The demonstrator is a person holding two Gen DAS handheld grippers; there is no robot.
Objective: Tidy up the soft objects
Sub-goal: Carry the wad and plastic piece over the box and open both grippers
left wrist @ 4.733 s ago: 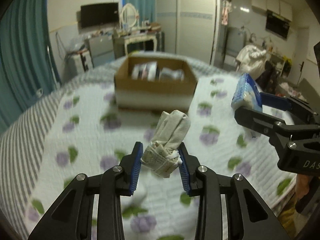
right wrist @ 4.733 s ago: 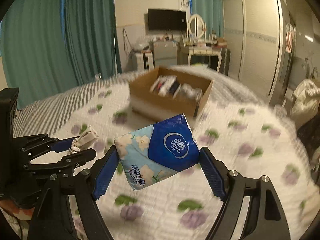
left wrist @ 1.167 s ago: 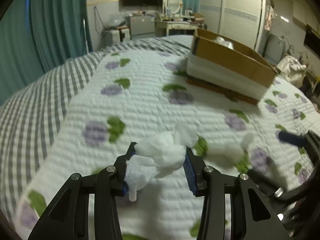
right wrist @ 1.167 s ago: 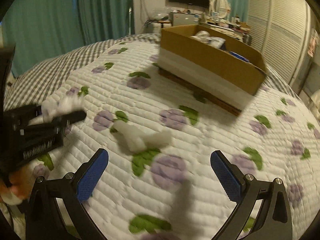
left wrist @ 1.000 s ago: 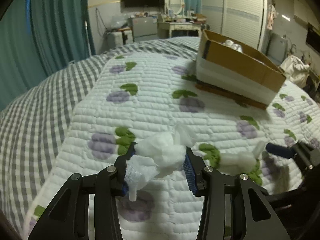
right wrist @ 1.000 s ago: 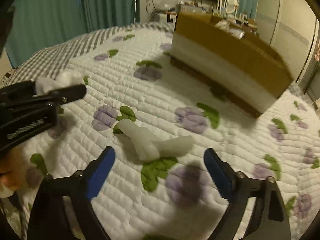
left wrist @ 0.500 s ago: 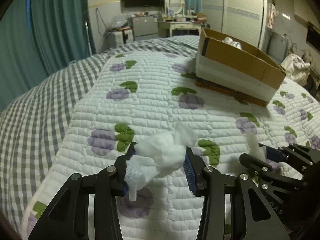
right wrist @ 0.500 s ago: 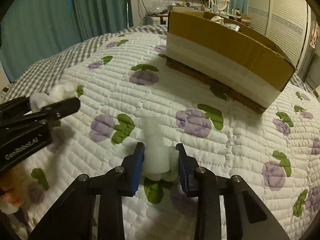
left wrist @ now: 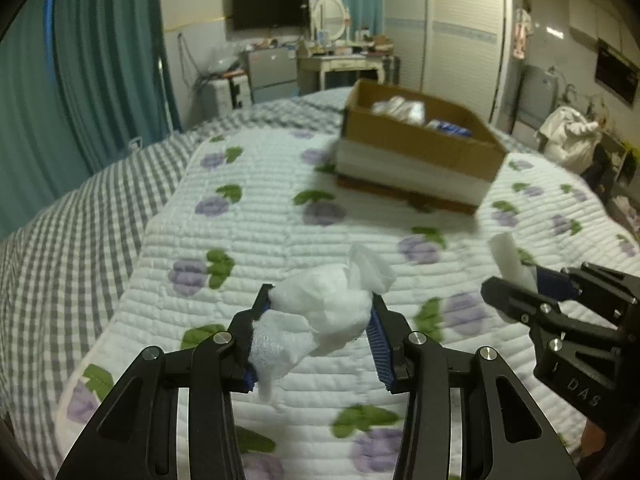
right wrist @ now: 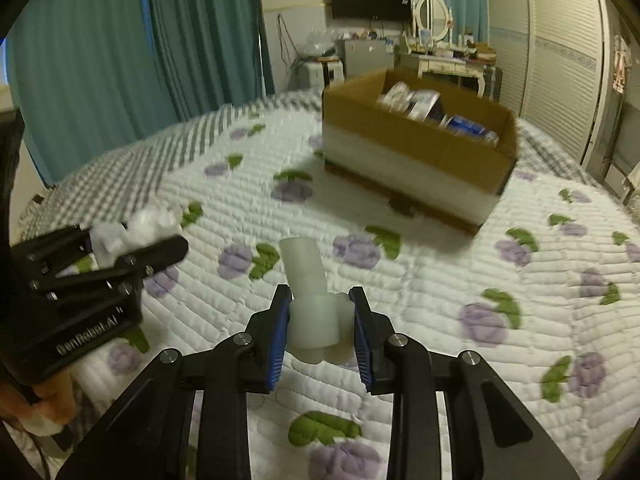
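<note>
Your left claw point(left wrist: 318, 334) is clenched on a crumpled white wad of tissue-like cloth point(left wrist: 320, 316). The wad fills the gap between the blue pads; a gauzy corner hangs down past the left pad and a thin flap sticks up beyond the right fingertip. It is lifted clear of the white quilted bedspread with purple flowers and green leaves point(left wrist: 280, 216).

Your right claw point(right wrist: 320, 326) is clenched on a pale, foam-like white roll point(right wrist: 312, 312). The thick part sits squeezed between its pads, and a narrower tube end tilts up and forward past the fingertips. It too hangs above the bedspread.

The open brown cardboard box with a white band round its lower half point(right wrist: 416, 160) stands on the bedspread well ahead of both claws: ahead and to the right of the left one, ahead and slightly right of the right one. Packets and white bundles lie inside, too blurred to tell apart.

From the right wrist view, the left claw sits off to the left with its wad poking out.
</note>
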